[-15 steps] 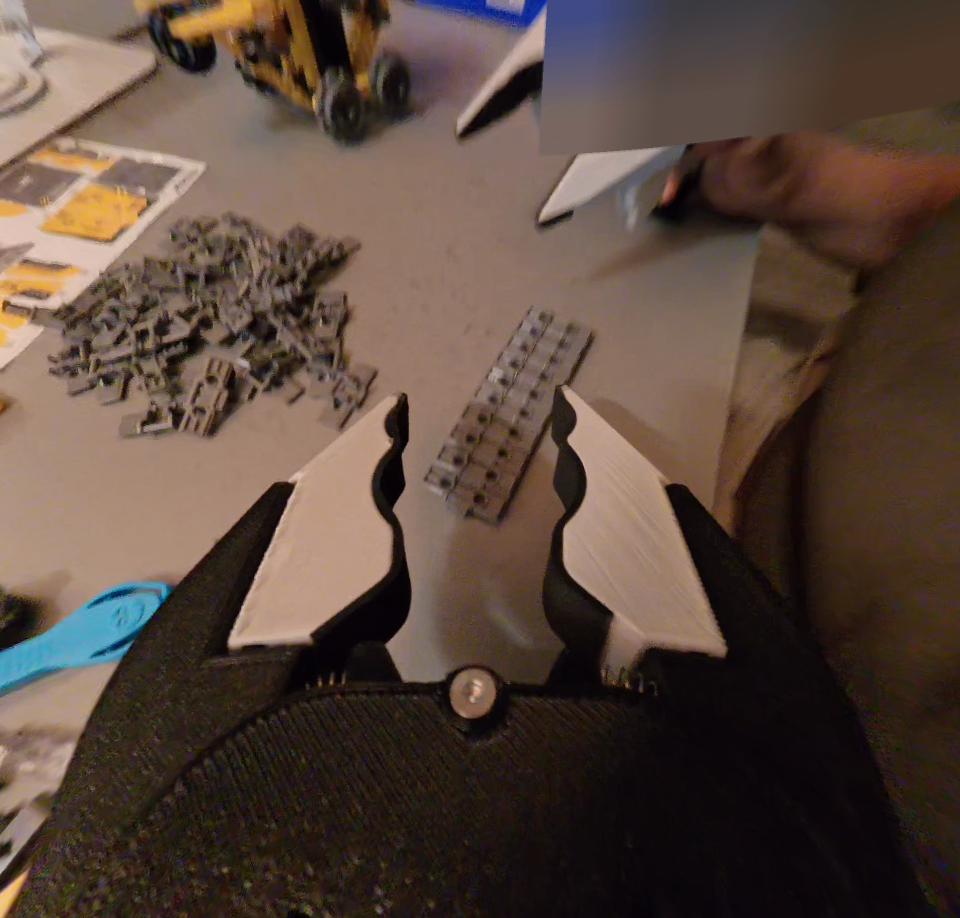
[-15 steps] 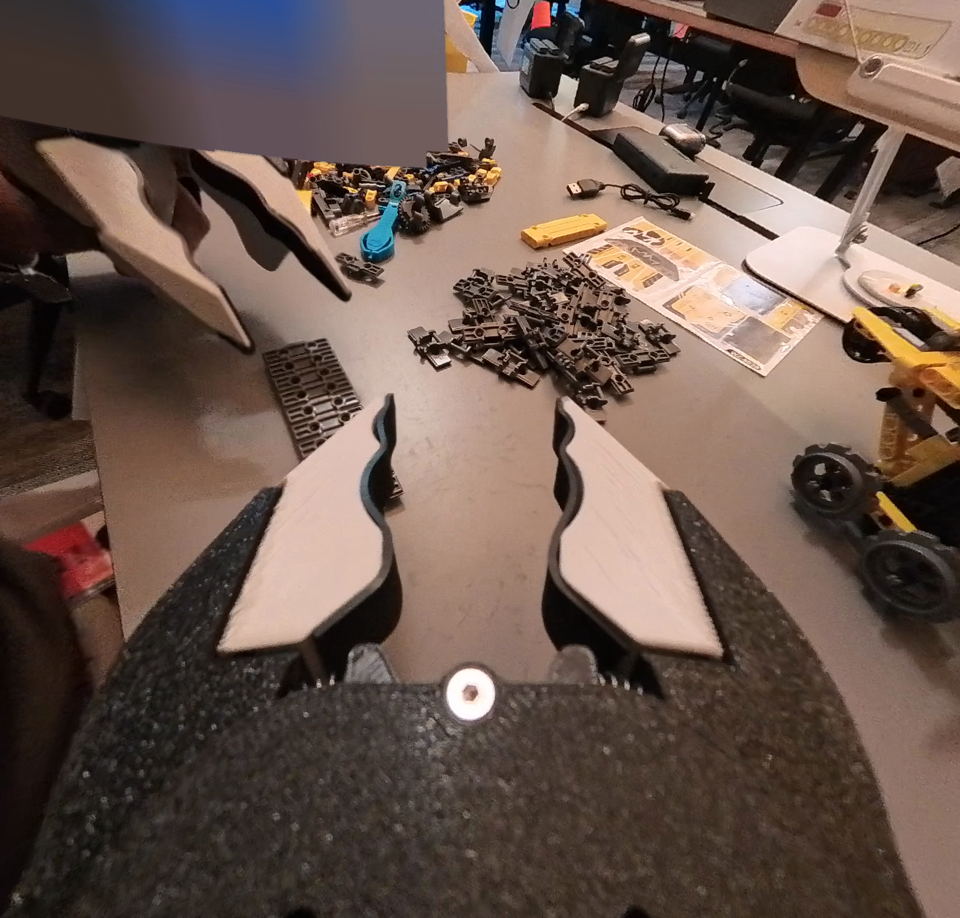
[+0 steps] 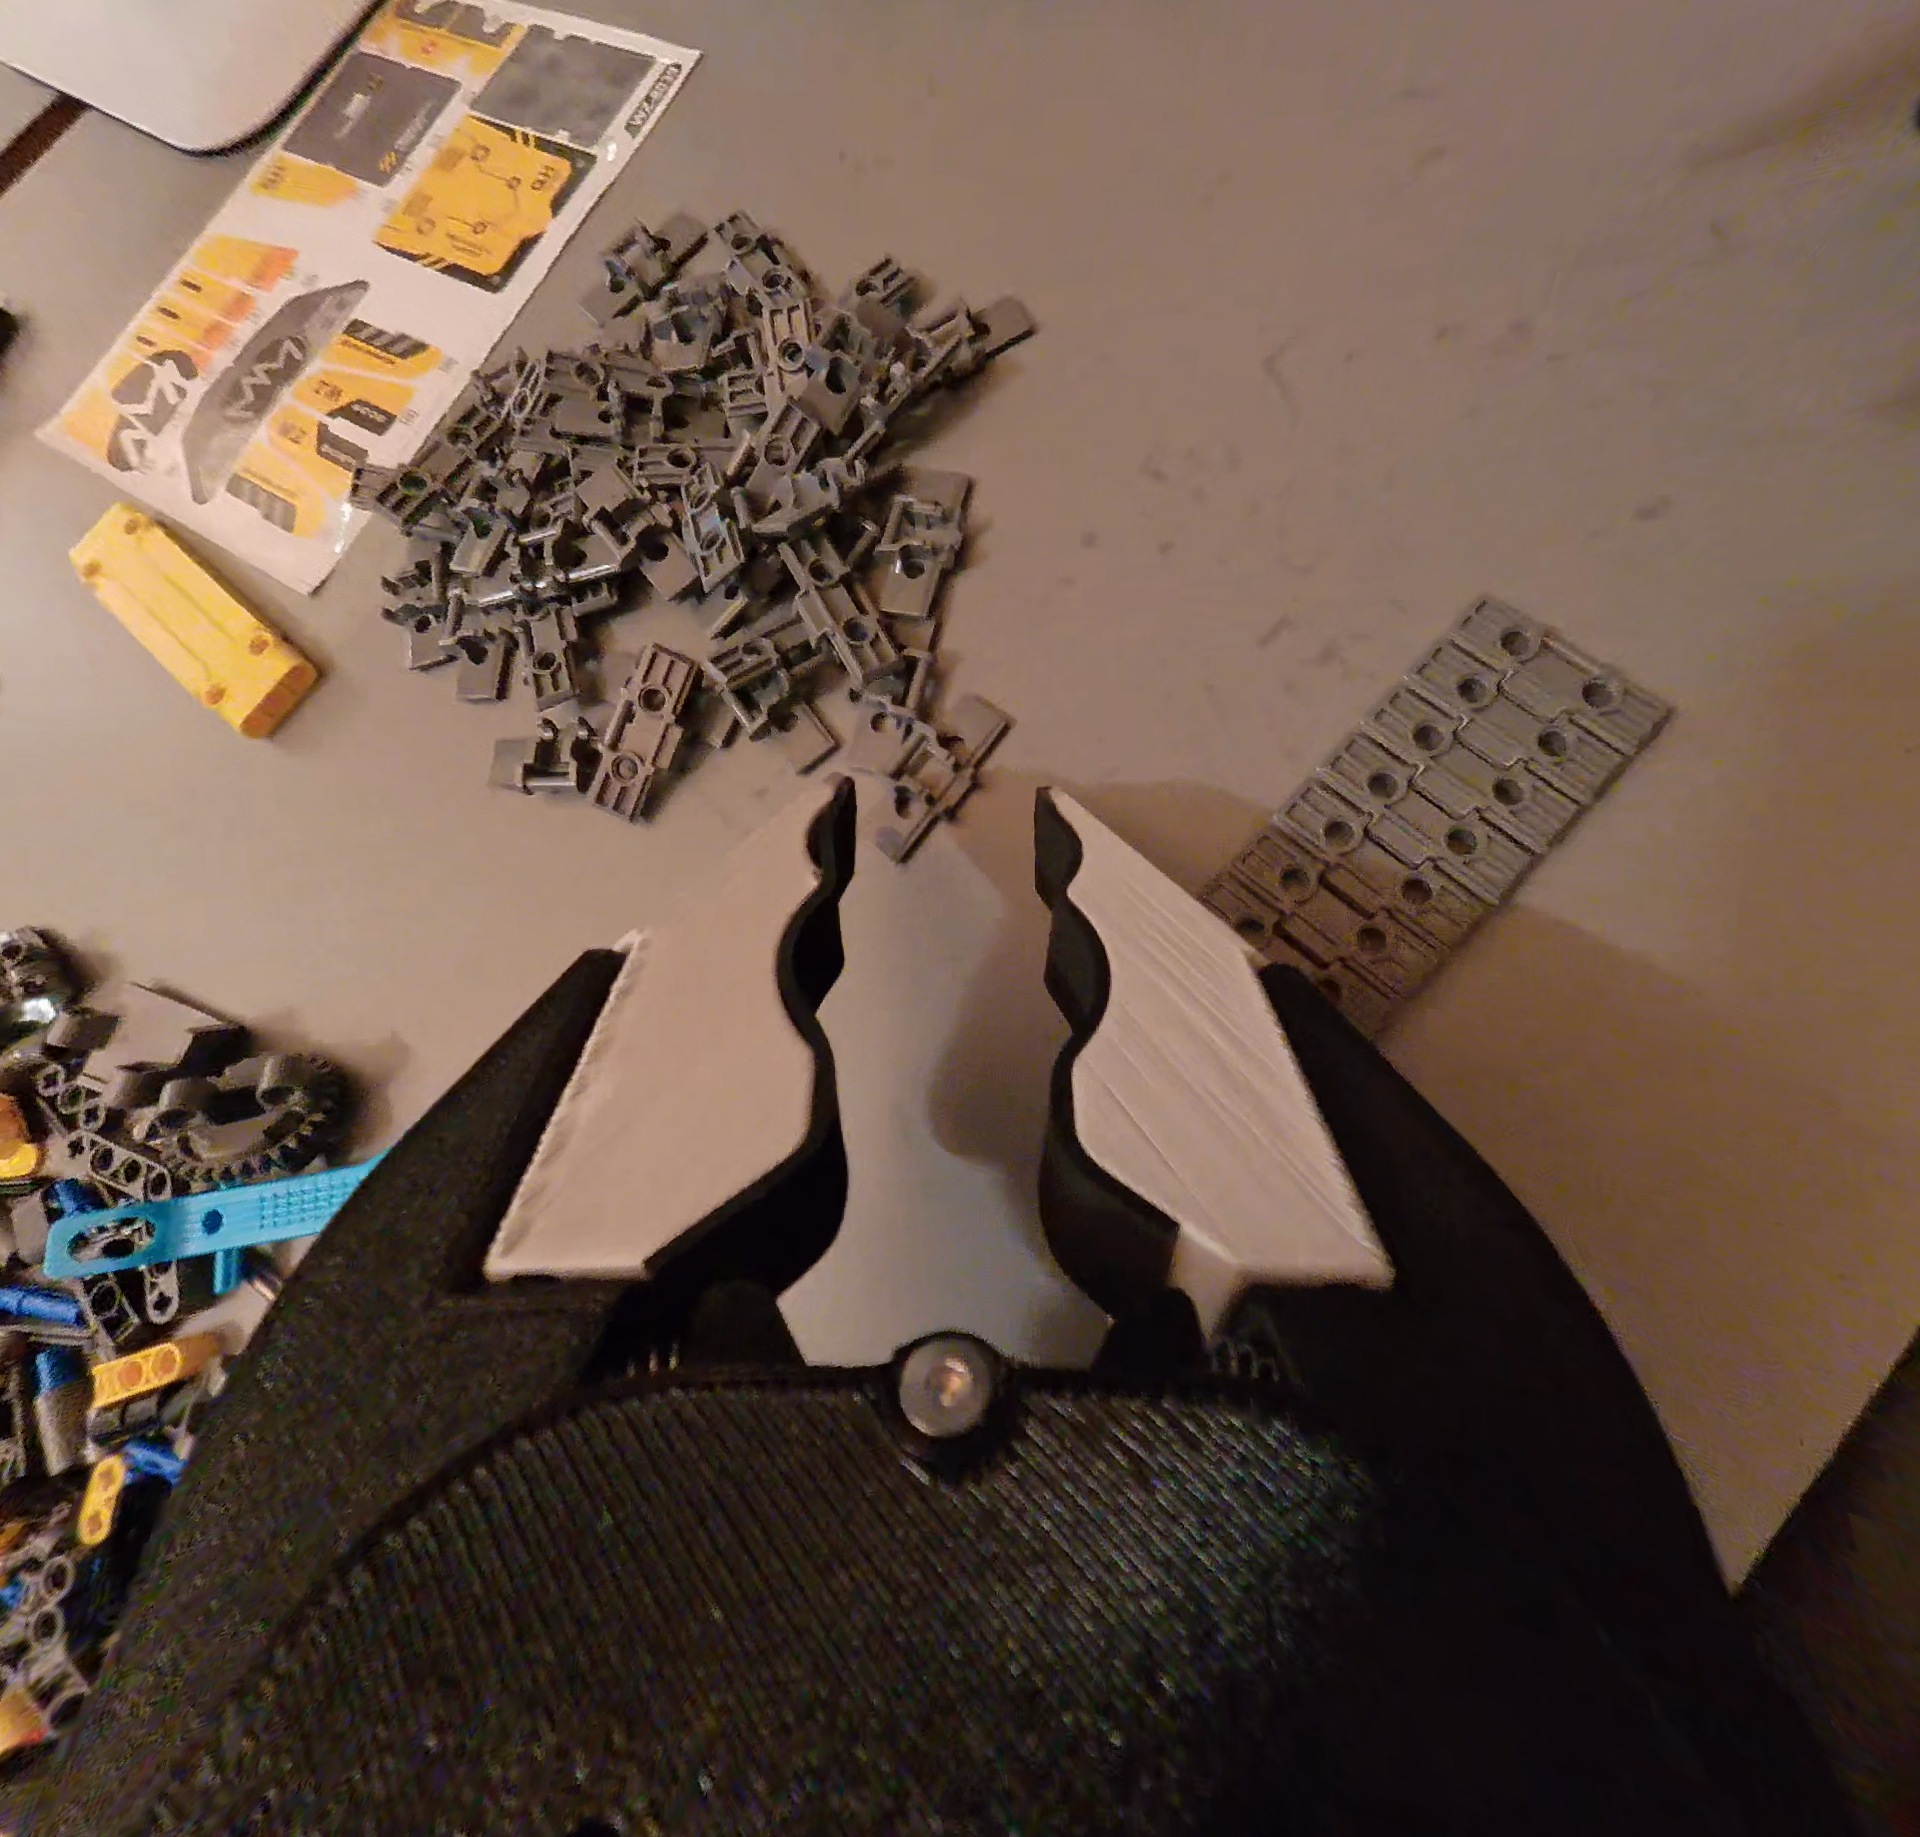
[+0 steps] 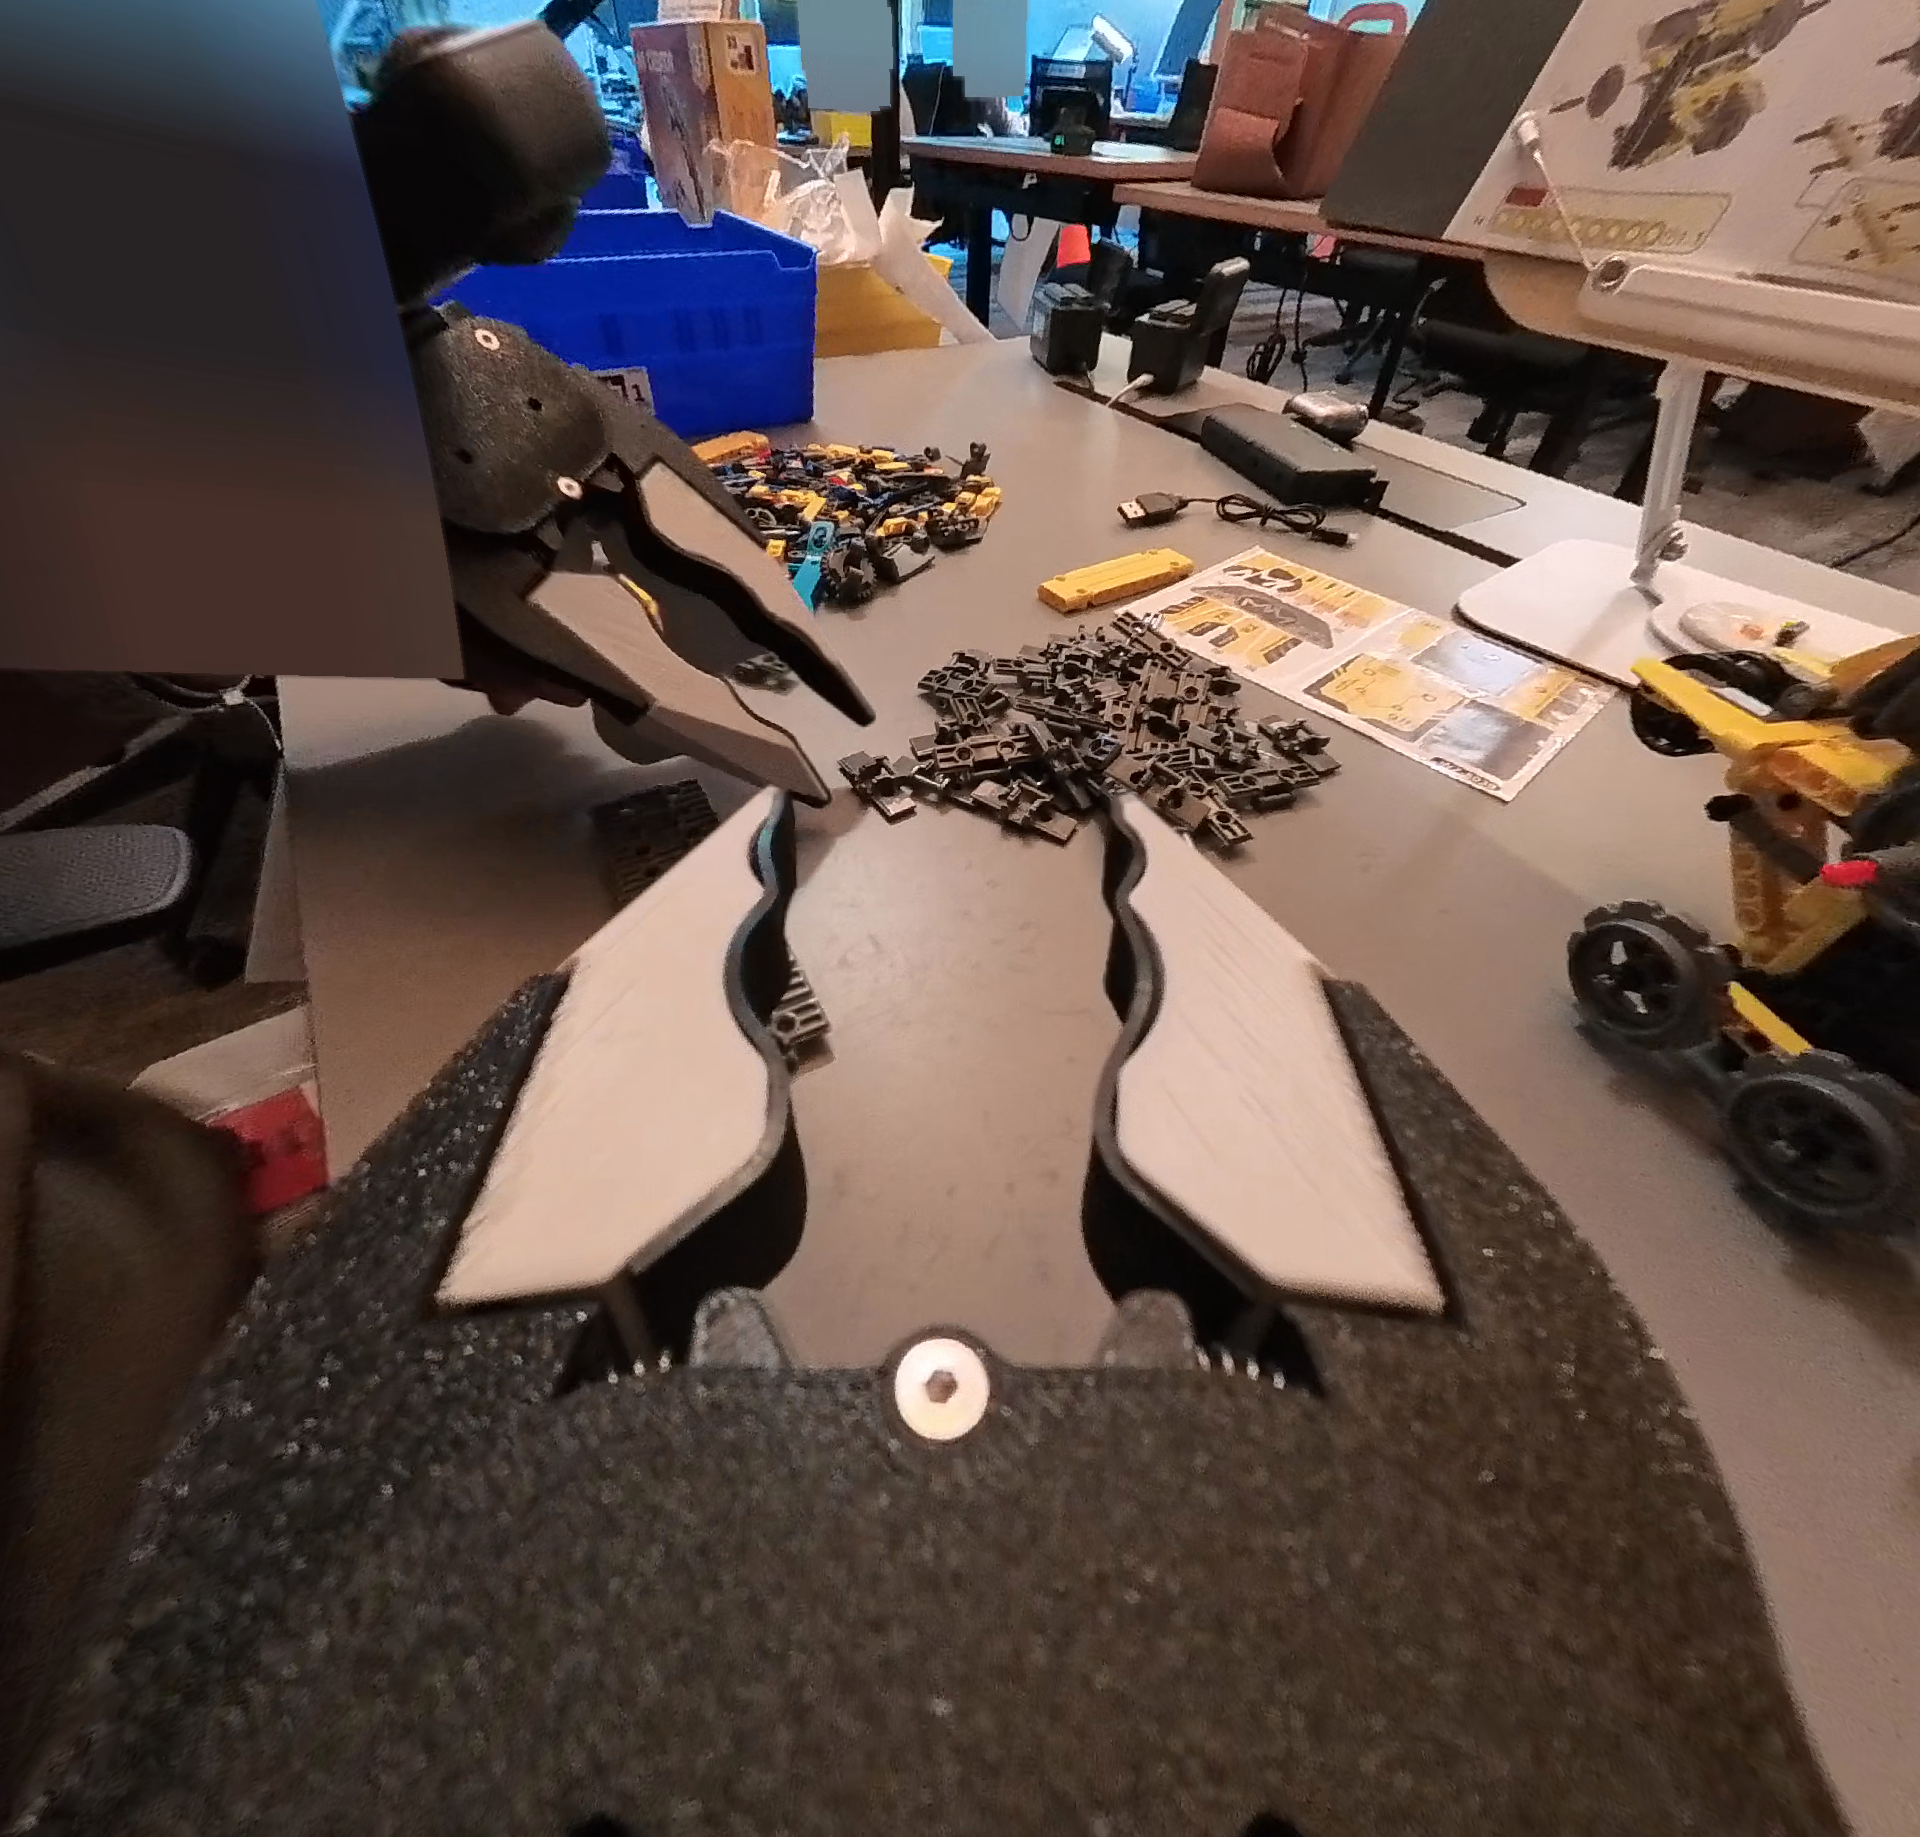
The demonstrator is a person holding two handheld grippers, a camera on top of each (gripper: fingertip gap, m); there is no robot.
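Grey surface (image 3: 1351, 281) carries a pile of dark links (image 3: 707, 509). Left gripper (image 3: 943, 811), jaws apart and empty, hovers at a stray link (image 3: 935, 774); closing askew might flick it away. Right gripper (image 4: 940, 821) gapes empty nearby.

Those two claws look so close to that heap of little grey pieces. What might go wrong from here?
The left claw is open, with its tips at the edge of the grey pile. It might pinch several loose links at once, or scatter them. The assembled track strip lies close to the table edge, so a nudge could push it off. The right claw, also open, is near the left one and they might bump.
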